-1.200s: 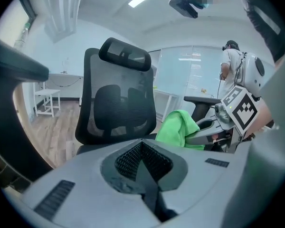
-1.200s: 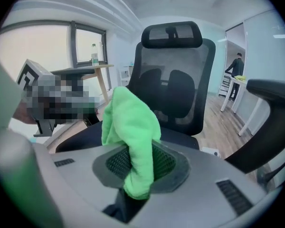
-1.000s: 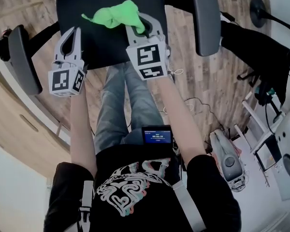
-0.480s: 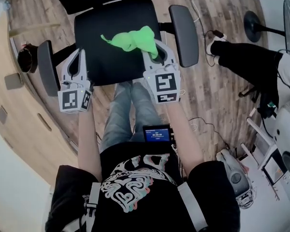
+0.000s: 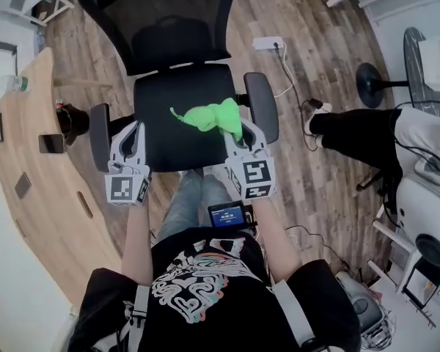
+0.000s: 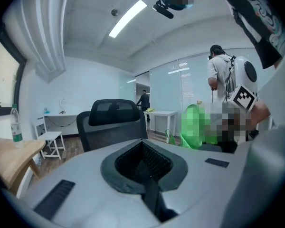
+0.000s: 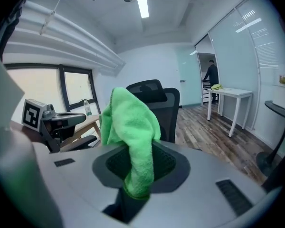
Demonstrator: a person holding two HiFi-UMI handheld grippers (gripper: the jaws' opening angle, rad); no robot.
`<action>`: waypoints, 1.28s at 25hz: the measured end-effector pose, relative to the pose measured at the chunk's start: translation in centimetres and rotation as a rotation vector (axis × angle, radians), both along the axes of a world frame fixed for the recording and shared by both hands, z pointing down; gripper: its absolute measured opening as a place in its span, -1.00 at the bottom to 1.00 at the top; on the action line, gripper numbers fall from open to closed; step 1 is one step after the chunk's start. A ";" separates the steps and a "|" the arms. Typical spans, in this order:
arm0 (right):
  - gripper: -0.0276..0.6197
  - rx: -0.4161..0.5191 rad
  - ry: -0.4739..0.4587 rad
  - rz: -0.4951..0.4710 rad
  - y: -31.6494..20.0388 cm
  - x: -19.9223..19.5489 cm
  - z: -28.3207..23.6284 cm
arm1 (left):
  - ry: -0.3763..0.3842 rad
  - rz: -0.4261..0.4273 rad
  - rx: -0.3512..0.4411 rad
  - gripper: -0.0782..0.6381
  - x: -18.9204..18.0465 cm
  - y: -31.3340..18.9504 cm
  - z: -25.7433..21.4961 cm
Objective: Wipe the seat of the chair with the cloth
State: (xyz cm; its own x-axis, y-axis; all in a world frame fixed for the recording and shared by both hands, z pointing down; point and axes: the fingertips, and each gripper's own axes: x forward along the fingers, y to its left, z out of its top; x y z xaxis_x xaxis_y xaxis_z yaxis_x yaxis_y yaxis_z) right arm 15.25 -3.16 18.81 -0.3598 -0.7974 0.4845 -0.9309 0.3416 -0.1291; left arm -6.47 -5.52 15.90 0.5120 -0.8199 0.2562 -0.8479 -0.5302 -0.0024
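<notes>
The black office chair seat (image 5: 169, 127) lies in front of me, with a mesh backrest (image 5: 158, 20) beyond it. A bright green cloth (image 5: 209, 116) rests bunched on the right half of the seat. My right gripper (image 5: 238, 129) is shut on the cloth's near end. In the right gripper view the cloth (image 7: 133, 137) rises from between the closed jaws of the right gripper (image 7: 135, 186). My left gripper (image 5: 134, 128) hovers over the seat's front left corner, shut and empty. In the left gripper view its jaws meet in front of the left gripper (image 6: 147, 177), and the cloth (image 6: 194, 127) shows beyond on the right.
Armrests (image 5: 99, 134) (image 5: 262, 105) flank the seat. A curved wooden desk (image 5: 29, 174) stands at the left with a bottle (image 5: 11, 83) on it. A power strip (image 5: 268, 44) and cable lie on the floor. Another person's leg (image 5: 352, 123) stretches in at the right.
The head view has pulled back, so the whole chair and its backrest now show. The right gripper still holds the cloth on the seat, and the left gripper stays at the front left.
</notes>
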 end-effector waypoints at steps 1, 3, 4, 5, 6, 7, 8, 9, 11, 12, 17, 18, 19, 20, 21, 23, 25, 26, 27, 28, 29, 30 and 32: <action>-0.67 0.003 0.000 -0.008 0.2 -0.1 -1.0 | -0.007 0.011 0.005 -0.78 0.1 0.1 -1.2; -0.67 0.013 0.007 -0.020 0.5 0.0 -2.7 | -0.017 0.025 0.021 -0.78 0.2 0.2 -3.3; -0.67 0.022 0.009 -0.019 0.4 0.2 -3.4 | -0.017 0.024 0.030 -0.78 0.2 0.1 -4.2; -0.67 0.032 0.010 -0.016 0.2 0.4 -4.1 | -0.016 0.023 0.037 -0.78 0.1 0.1 -4.9; -0.67 0.040 0.009 -0.011 0.0 0.7 -4.8 | -0.017 0.023 0.041 -0.78 0.1 0.1 -5.6; -0.67 0.046 0.009 -0.007 -0.1 1.0 -5.4 | -0.025 0.026 0.042 -0.78 0.2 0.2 -6.1; -0.67 0.052 0.009 -0.003 -0.2 1.2 -6.1 | -0.039 0.030 0.043 -0.78 0.3 0.4 -6.5; -0.67 0.059 0.008 0.001 -0.4 1.4 -6.7 | -0.057 0.031 0.042 -0.78 0.3 0.6 -6.9; -0.67 0.077 0.012 0.005 -0.5 1.6 -7.9 | -0.075 0.020 0.043 -0.78 -0.1 0.7 -7.6; -0.67 0.085 0.016 0.002 -0.5 1.5 -8.3 | -0.075 0.013 0.046 -0.78 -0.3 0.7 -8.1; -0.67 0.111 0.022 -0.026 -0.5 -0.6 -10.6 | -0.070 -0.021 0.058 -0.78 -1.5 0.6 -10.3; -0.67 0.118 0.016 -0.027 -0.6 -1.1 -11.1 | -0.065 -0.029 0.064 -0.78 -1.8 0.6 -10.8; -0.67 0.127 0.011 -0.031 -0.7 -1.6 -11.7 | -0.059 -0.036 0.071 -0.78 -2.1 0.5 -11.3; -0.67 0.137 0.007 -0.038 -0.7 -2.0 -12.3 | -0.055 -0.043 0.077 -0.78 -2.4 0.5 -11.8; -0.67 0.145 0.005 -0.046 -0.7 -2.4 -12.8 | -0.053 -0.047 0.083 -0.78 -2.5 0.7 -12.1; -0.67 0.159 0.005 -0.054 -0.5 -2.9 -13.6 | -0.055 -0.049 0.093 -0.78 -2.7 0.9 -12.8; -0.67 0.172 0.007 -0.050 -0.6 -3.0 -14.4 | -0.048 -0.050 0.106 -0.78 -2.8 0.9 -13.5; -0.67 0.177 0.008 -0.047 -0.8 -3.2 -14.6 | -0.041 -0.052 0.112 -0.78 -2.9 0.9 -13.9; -0.67 0.181 0.009 -0.044 -0.9 -3.4 -14.9 | -0.037 -0.053 0.117 -0.78 -2.9 0.9 -14.2; -0.67 0.183 0.010 -0.042 -0.9 -3.6 -15.0 | -0.038 -0.052 0.122 -0.78 -3.0 1.0 -14.4; -0.67 0.186 0.010 -0.040 -0.8 -3.9 -15.3 | -0.042 -0.050 0.127 -0.78 -3.1 1.1 -14.6; -0.67 0.190 0.010 -0.038 -0.7 -4.2 -15.5 | -0.045 -0.049 0.130 -0.78 -3.3 1.3 -14.8; -0.67 0.194 0.008 -0.034 -0.2 -4.5 -15.9 | -0.041 -0.054 0.134 -0.78 -3.7 1.7 -15.1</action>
